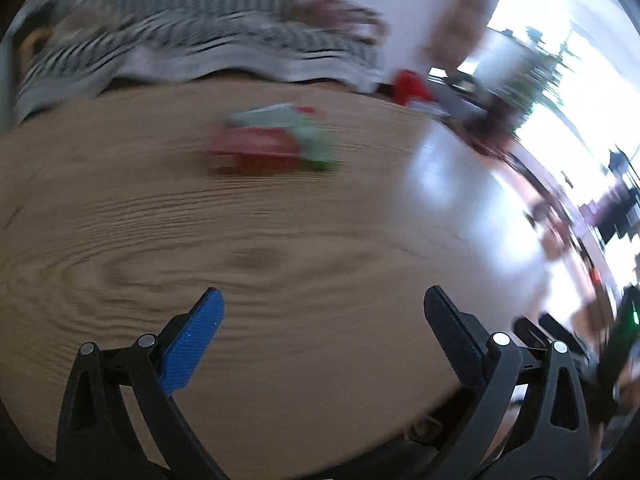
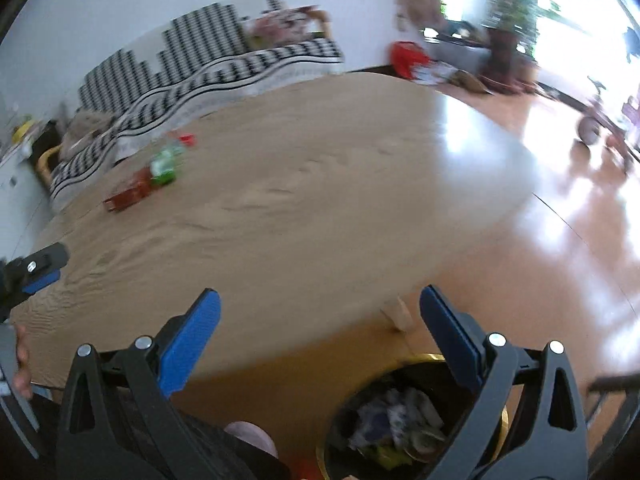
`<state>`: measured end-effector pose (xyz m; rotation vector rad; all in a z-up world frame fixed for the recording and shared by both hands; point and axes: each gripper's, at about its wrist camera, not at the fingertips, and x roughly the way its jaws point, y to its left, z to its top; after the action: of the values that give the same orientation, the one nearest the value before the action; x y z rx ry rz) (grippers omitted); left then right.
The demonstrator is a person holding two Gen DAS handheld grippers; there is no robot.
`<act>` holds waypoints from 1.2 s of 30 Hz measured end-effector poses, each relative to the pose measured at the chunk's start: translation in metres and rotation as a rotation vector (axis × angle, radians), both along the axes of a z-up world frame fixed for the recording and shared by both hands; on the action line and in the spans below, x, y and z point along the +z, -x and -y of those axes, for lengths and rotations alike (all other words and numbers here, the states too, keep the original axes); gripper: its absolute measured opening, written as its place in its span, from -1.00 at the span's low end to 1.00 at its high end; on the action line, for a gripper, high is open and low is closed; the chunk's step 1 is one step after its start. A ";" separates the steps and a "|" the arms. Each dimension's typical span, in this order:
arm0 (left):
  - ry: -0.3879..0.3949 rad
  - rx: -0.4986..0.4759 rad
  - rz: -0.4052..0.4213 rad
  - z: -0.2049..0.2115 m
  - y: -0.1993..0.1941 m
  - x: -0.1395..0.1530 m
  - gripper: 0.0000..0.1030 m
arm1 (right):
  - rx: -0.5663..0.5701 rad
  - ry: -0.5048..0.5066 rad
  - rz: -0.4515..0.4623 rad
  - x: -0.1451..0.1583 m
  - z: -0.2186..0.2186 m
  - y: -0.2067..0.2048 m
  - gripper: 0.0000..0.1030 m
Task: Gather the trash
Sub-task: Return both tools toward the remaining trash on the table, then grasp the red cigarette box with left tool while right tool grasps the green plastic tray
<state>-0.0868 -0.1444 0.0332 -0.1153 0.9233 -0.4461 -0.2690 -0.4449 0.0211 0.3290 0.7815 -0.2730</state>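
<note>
A red packet (image 1: pixel 256 152) and a green-labelled plastic bottle (image 1: pixel 308 136) lie together on the round wooden table (image 1: pixel 280 260), blurred. They also show in the right wrist view as the red packet (image 2: pixel 128 196) and the bottle (image 2: pixel 166 164). My left gripper (image 1: pixel 320 312) is open and empty over the table, well short of them; it also shows at the left edge of the right wrist view (image 2: pixel 38 272). My right gripper (image 2: pixel 318 312) is open and empty above the table's near edge. A black bin (image 2: pixel 404 428) with a gold rim holds crumpled trash below it.
A black-and-white patterned sofa (image 2: pixel 192 64) stands behind the table. A red bag (image 2: pixel 406 58) sits on the floor by the wall. Shiny wooden floor (image 2: pixel 560 220) spreads to the right, with a small bike (image 2: pixel 600 120) near the bright window.
</note>
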 end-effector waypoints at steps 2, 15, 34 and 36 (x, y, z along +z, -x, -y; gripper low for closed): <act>-0.016 0.055 -0.017 -0.015 -0.017 0.002 0.89 | 0.039 0.004 0.010 0.003 -0.016 -0.024 0.87; -0.117 0.073 -0.059 0.015 -0.114 -0.019 0.89 | 0.170 0.086 -0.039 -0.003 -0.054 -0.109 0.87; -0.225 0.051 -0.062 0.045 -0.198 -0.044 0.89 | 0.368 0.099 -0.101 -0.023 -0.076 -0.219 0.87; -0.229 0.043 -0.061 0.042 -0.202 -0.044 0.89 | 0.383 0.148 -0.109 -0.023 -0.085 -0.233 0.87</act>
<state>0.1148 -0.1860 -0.0103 0.0600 1.0238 -0.2959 -0.0362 -0.3600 -0.0021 0.0208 0.9089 0.0128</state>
